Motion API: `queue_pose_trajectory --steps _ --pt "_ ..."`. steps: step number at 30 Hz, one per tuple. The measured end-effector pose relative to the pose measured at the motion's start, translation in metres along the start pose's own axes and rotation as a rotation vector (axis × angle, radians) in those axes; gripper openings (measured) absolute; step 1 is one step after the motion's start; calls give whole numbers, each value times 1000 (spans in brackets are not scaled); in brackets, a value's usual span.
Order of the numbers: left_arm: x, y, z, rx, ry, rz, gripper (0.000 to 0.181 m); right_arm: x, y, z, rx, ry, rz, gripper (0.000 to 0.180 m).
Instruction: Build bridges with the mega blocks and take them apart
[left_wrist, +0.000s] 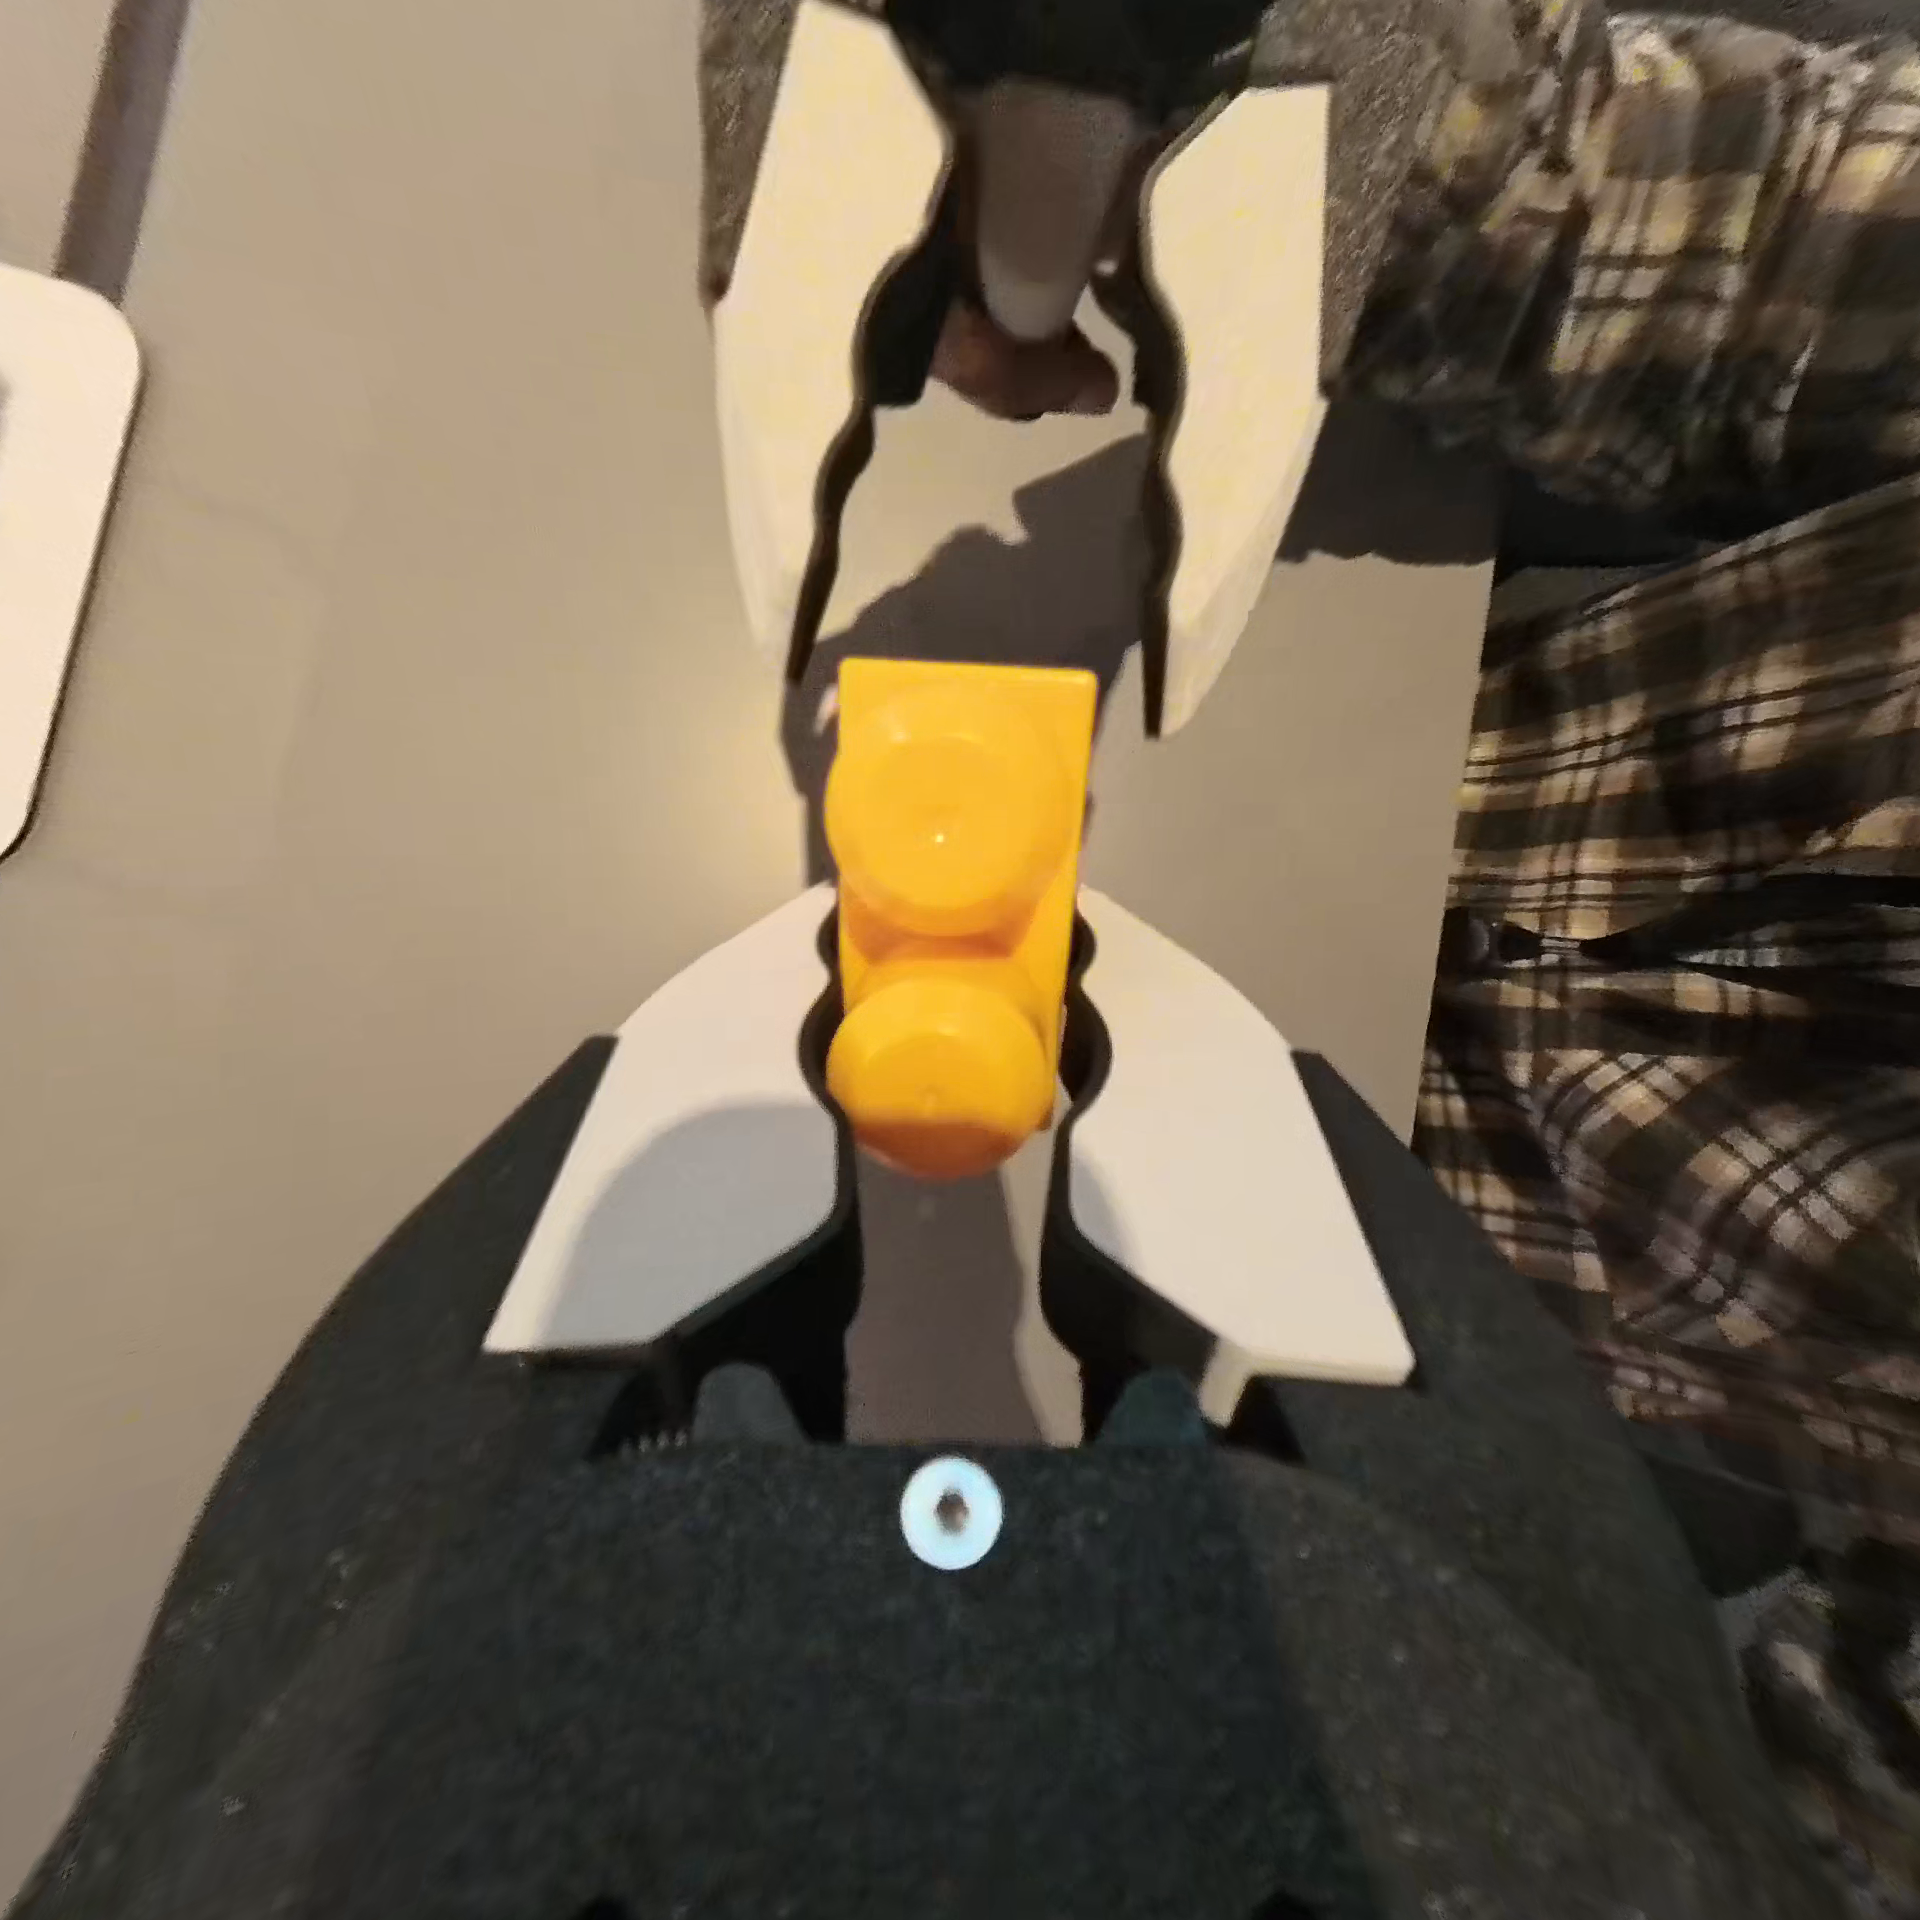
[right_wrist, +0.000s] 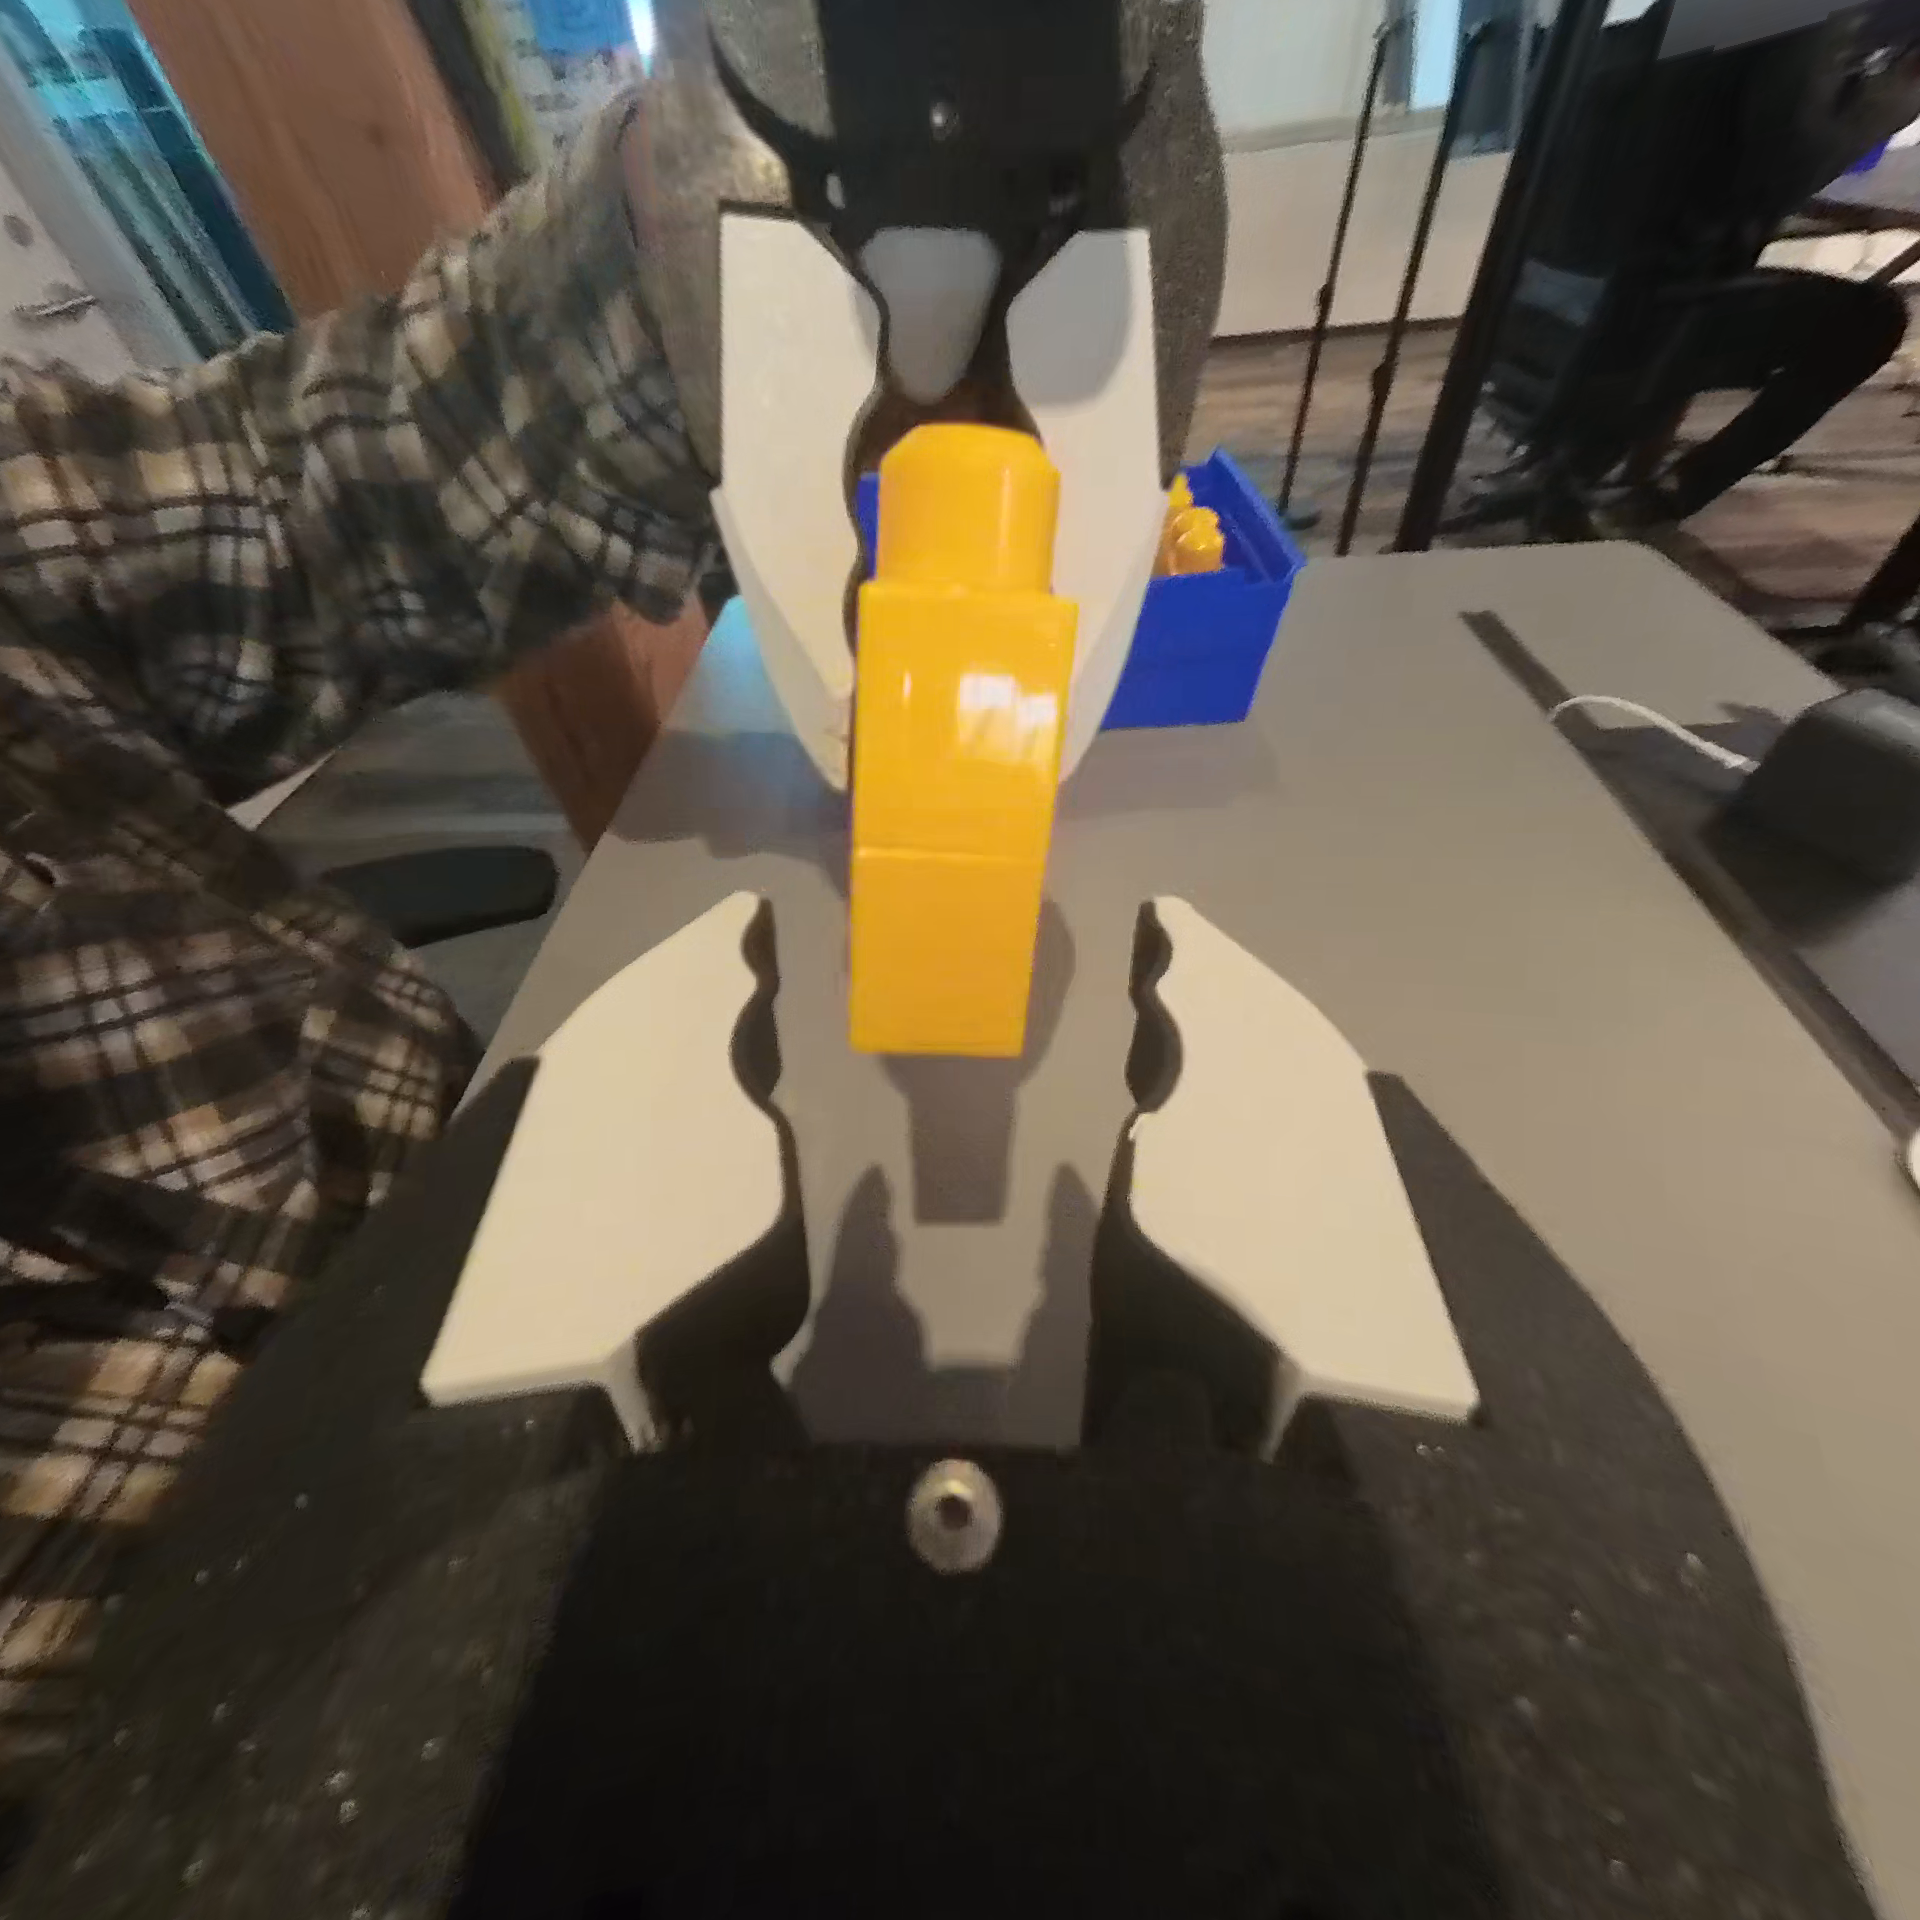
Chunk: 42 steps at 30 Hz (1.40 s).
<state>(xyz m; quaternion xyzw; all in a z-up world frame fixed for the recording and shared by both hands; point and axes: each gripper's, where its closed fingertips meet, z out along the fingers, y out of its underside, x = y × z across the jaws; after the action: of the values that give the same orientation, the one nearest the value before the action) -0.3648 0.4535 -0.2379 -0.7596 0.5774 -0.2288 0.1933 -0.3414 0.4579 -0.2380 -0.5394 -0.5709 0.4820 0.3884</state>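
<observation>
Above the grey bench (right_wrist: 1403, 935), the left tongs (left_wrist: 951, 997) pinch the yellow mega block (left_wrist: 961, 894) by its studded end, seemingly to steady it while the right tongs (right_wrist: 951, 987), spread wide and apart from it, line up on its free end.

Lighting: you get soft indoor light, glare on yellow block (right_wrist: 961, 790), dark table (right_wrist: 1351, 883) shadows, blurred, warped edges.

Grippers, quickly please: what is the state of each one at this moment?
Left gripper: shut on the yellow block stack.
Right gripper: open, holding nothing; its fingers sit either side of the stack's far end.
</observation>
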Motion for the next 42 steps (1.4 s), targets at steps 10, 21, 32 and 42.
queue_pose_trajectory --steps 10,21,32,42 --pt "-7 -50 -2 342 96 12 58 10 -5 -12 138 -118 68 36" --pt "-33 -77 -6 959 291 -108 40 42 -32 -40 502 -87 216 36" --pt "-34 -73 3 974 272 -86 36 48 -25 -38 429 -58 165 58" --pt "-19 -75 28 901 321 -44 36 47 -43 -61 424 -6 150 63"
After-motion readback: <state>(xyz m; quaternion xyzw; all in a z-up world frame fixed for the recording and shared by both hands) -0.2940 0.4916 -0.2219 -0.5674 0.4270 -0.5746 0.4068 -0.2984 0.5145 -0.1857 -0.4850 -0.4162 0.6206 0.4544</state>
